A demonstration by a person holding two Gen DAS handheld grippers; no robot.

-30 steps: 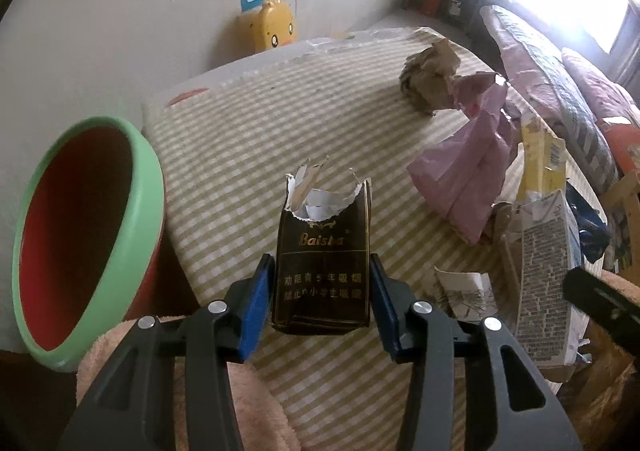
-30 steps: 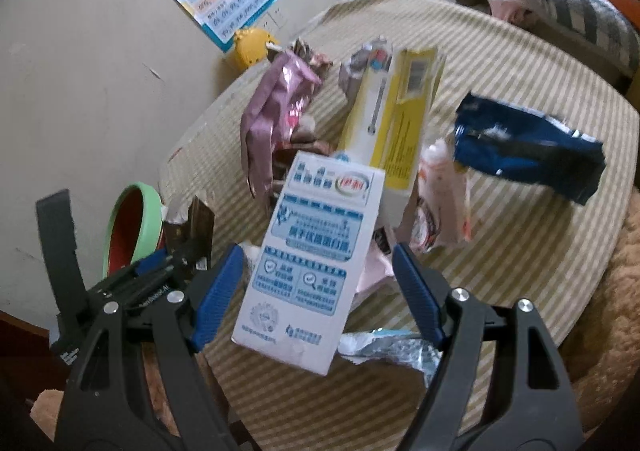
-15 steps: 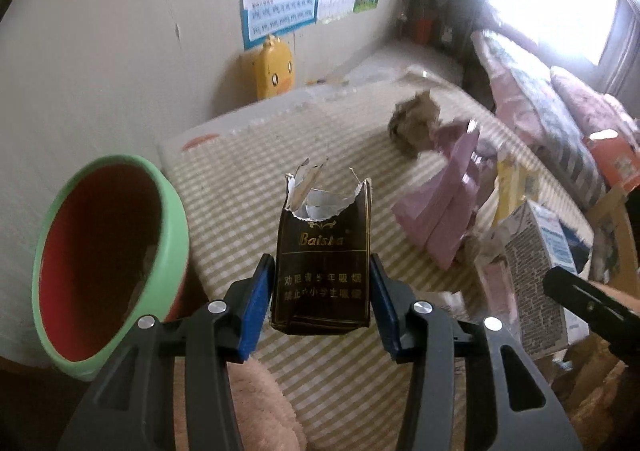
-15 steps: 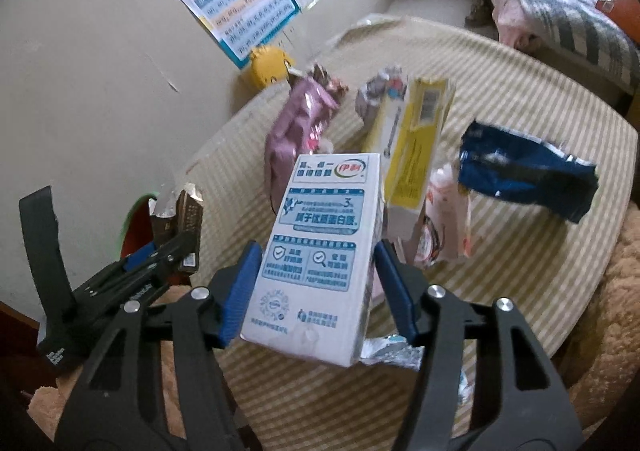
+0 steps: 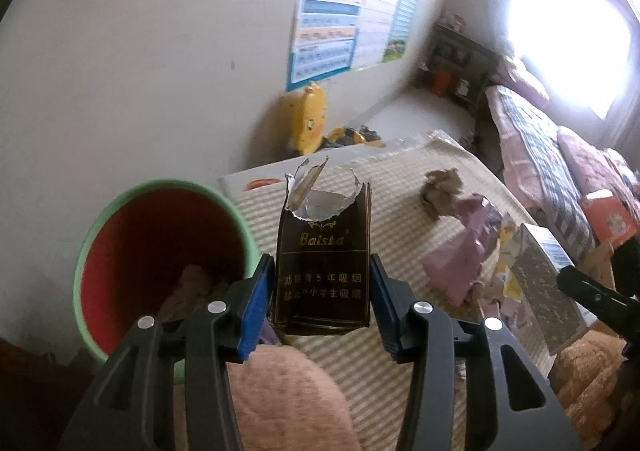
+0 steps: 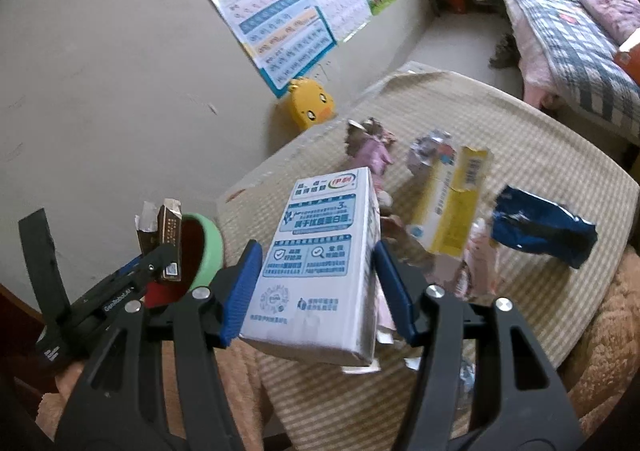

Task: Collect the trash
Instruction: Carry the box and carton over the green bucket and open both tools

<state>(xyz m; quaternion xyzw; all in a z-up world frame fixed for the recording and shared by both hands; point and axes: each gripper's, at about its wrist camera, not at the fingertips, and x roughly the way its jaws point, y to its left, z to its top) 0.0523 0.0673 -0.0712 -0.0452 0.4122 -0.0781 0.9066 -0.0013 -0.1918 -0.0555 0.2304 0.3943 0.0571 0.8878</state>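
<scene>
My left gripper (image 5: 322, 293) is shut on a torn dark brown cigarette pack (image 5: 324, 259), held upright above the table's near edge. Just to its left stands a green bin with a red inside (image 5: 132, 251), with some scraps at its bottom. My right gripper (image 6: 316, 287) is shut on a white and blue milk carton (image 6: 320, 267), lifted off the striped tablecloth (image 6: 540, 139). In the right wrist view the left gripper (image 6: 156, 263) with the pack (image 6: 168, 239) hangs beside the bin (image 6: 206, 251).
Still lying on the table are a pink wrapper (image 6: 374, 155), a yellow carton (image 6: 456, 203), a blue bag (image 6: 540, 227), and a brown crumpled paper (image 5: 442, 191). A yellow duck toy (image 6: 310, 109) sits by the wall. A bed (image 6: 568, 35) stands behind. A plush brown cushion (image 5: 280, 395) lies below.
Both grippers rose with their loads. The right jaws closed on the milk carton and lifted it. The left gripper's view swung toward the bin, showing its inside.
</scene>
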